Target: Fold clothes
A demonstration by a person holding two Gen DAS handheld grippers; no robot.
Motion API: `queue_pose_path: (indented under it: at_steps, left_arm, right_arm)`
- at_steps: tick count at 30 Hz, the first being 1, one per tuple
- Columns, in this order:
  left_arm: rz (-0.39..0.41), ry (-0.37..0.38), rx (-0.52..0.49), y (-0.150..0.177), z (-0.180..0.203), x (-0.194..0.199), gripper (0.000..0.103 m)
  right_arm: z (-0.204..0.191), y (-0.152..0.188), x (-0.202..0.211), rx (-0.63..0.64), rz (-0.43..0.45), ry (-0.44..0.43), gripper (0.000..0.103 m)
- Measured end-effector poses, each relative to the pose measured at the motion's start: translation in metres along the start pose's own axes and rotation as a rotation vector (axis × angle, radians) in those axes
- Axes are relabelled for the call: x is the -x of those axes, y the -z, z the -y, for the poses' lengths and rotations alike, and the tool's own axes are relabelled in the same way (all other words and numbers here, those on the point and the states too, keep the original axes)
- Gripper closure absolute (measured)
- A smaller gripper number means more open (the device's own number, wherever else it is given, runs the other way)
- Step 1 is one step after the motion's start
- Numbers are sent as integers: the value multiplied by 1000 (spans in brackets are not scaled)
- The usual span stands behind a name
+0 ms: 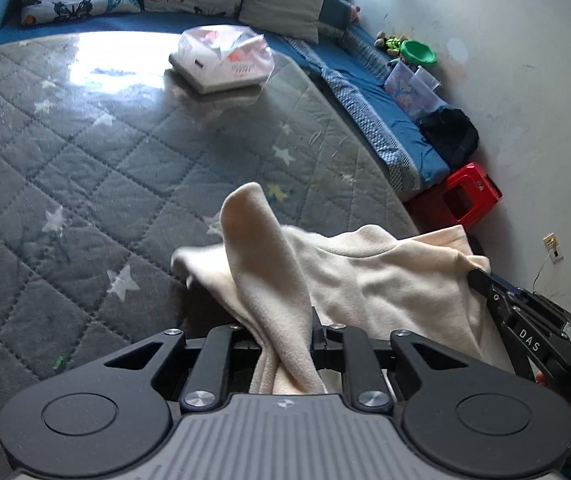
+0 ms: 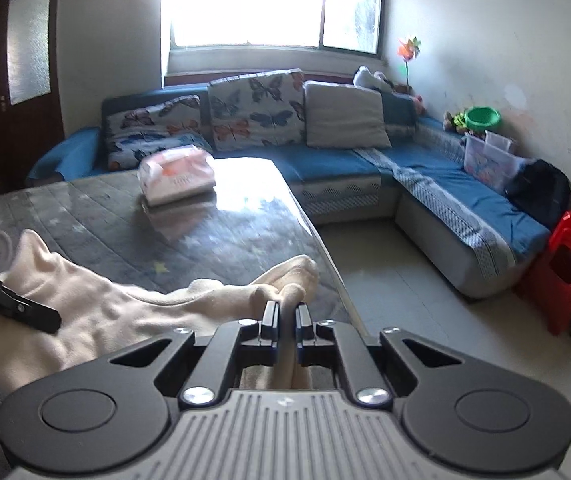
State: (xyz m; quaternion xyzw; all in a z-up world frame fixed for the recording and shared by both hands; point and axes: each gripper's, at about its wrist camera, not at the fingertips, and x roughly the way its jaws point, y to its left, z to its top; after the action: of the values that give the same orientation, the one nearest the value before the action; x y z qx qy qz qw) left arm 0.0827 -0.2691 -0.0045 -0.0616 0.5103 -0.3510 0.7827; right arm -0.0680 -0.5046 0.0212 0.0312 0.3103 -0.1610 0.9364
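A cream fleece garment (image 1: 369, 276) hangs stretched between both grippers over the grey quilted star mat (image 1: 97, 160). My left gripper (image 1: 285, 332) is shut on one bunched end of it, and a flap stands up past the fingers. In the right wrist view my right gripper (image 2: 286, 316) is shut on the other end of the cream garment (image 2: 125, 312), its fingers (image 2: 270, 318) pinching a fold near the mat's right edge. Each gripper shows in the other's view: the right one (image 1: 481, 280) at the right, the left one (image 2: 41, 318) at the left.
A white plastic-wrapped pack (image 1: 221, 60) lies on the mat (image 2: 225, 236) farther back. A blue corner sofa (image 2: 445, 176) with butterfly cushions (image 2: 257, 110) runs behind and to the right. A red stool (image 2: 565, 264), a clear bin (image 2: 489, 160) and a black bag (image 2: 541, 192) sit by the wall.
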Motion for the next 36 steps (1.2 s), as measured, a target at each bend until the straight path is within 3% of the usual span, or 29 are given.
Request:
queue_pose_path:
  at_steps: [13, 22, 36]
  left_arm:
    - [-15, -64, -29, 5, -4, -9, 77]
    - [6, -141, -90, 10, 0, -8, 56]
    - [79, -228, -174, 25, 4, 10, 26]
  right_arm:
    - [0, 16, -13, 13, -35, 29, 98]
    - [-2, 15, -13, 19, -52, 37, 94]
    - [-10, 22, 1, 11, -37, 30, 52]
